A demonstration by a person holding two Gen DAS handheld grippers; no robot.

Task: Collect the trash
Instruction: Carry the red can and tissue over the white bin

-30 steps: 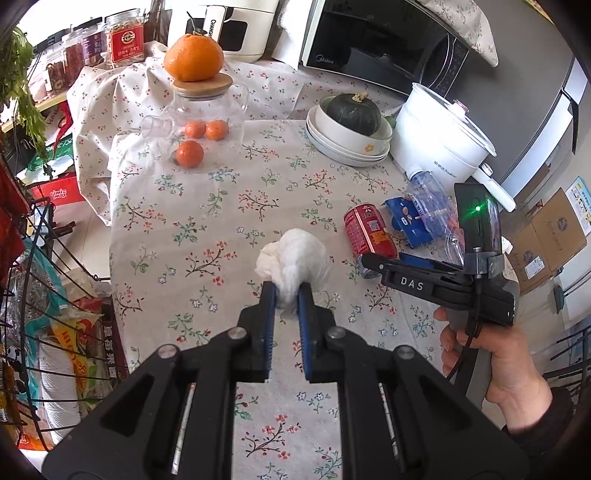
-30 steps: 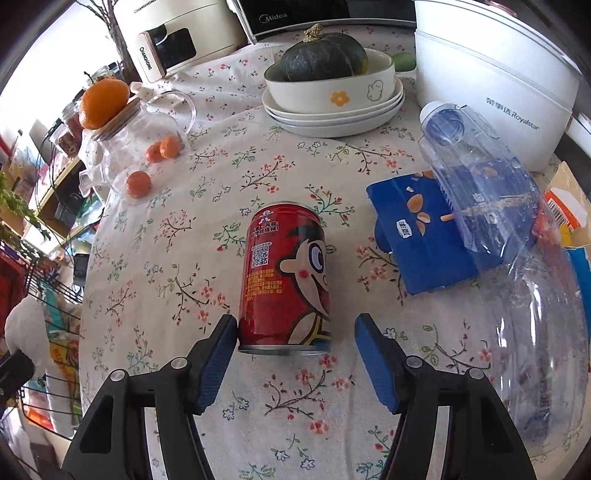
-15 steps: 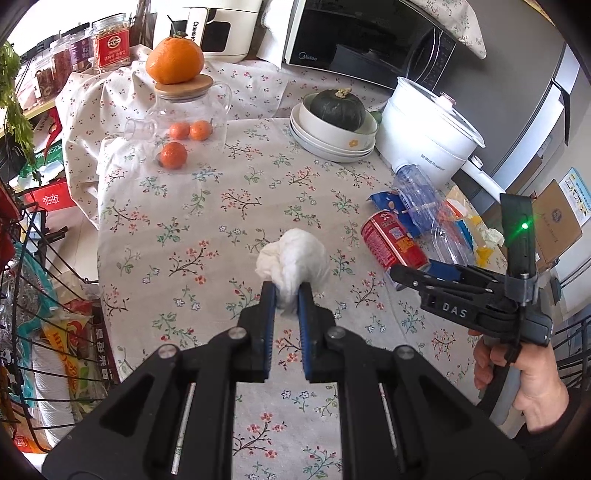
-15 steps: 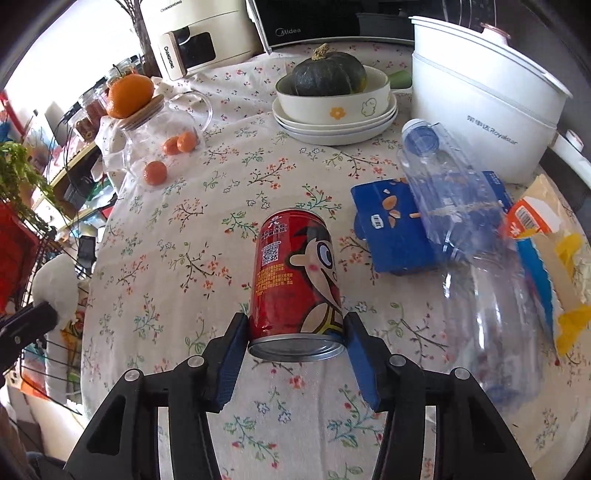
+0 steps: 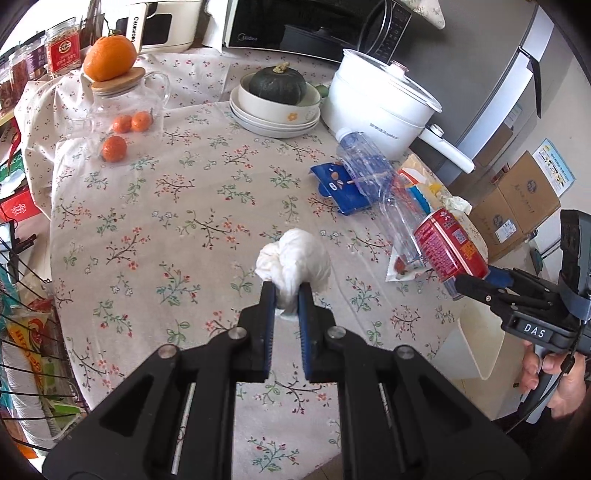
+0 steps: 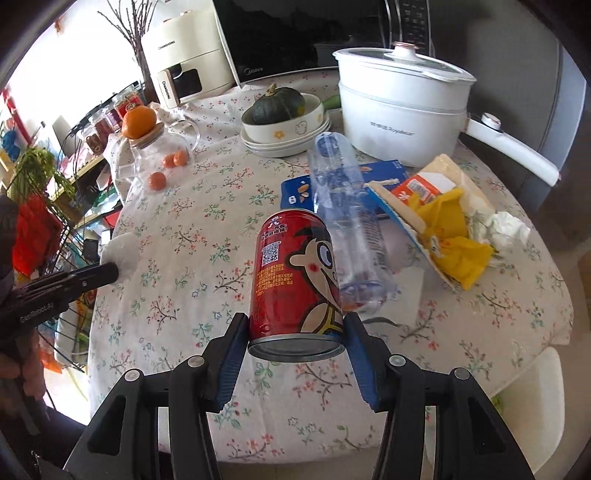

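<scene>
Right wrist view: clear bottle (image 6: 343,218) just beside red can (image 6: 295,273), wrappers (image 6: 443,221) beyond.

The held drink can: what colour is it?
Red drink can, with a cartoon face; clearest in the right wrist view.

1. The worktop (image 5: 207,229) is covered by a floral cloth.
2. A dark green squash (image 5: 277,88) sits in a cream bowl (image 5: 291,110) on stacked plates (image 5: 273,127).
3. A white electric pot (image 5: 380,107) stands just right of the plates, its handle (image 5: 448,149) pointing right.
4. A glass jug (image 5: 127,107) with a wooden lid (image 5: 118,79) carries a big orange (image 5: 109,58) on top; three small oranges (image 5: 127,133) show at the jug.
5. A microwave (image 5: 306,29) and a cream appliance (image 5: 162,26) stand behind.
6. Jars (image 5: 62,55) at far left, a wire rack (image 5: 26,295) beside the worktop, cardboard boxes (image 5: 517,206) on the floor at right.
</scene>
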